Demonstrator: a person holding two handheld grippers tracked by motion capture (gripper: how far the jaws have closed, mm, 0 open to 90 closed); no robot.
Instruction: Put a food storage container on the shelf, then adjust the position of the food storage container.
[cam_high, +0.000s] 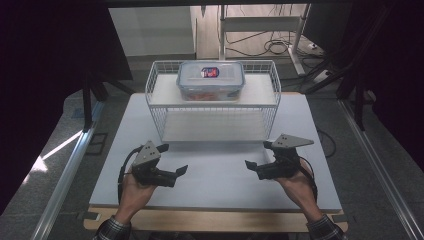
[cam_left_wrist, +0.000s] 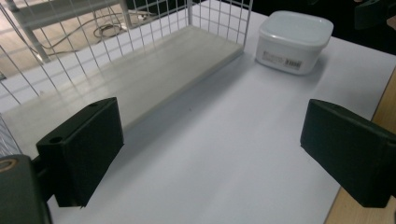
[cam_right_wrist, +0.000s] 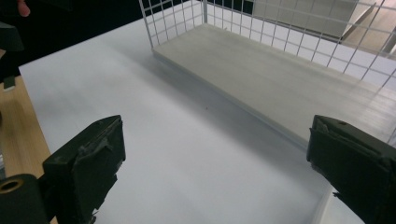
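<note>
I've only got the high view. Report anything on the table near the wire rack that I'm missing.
Observer: In the left gripper view, a small white square plastic tub stands on the white table, just past the end of the white wire rack.
Operator: Tell me if it's lidded.
Observer: Yes, a white lid is on it, and there is a printed label on its side.
Operator: Check the left claw.
Observer: The left claw is open, with its pads wide apart and nothing between them.
</note>
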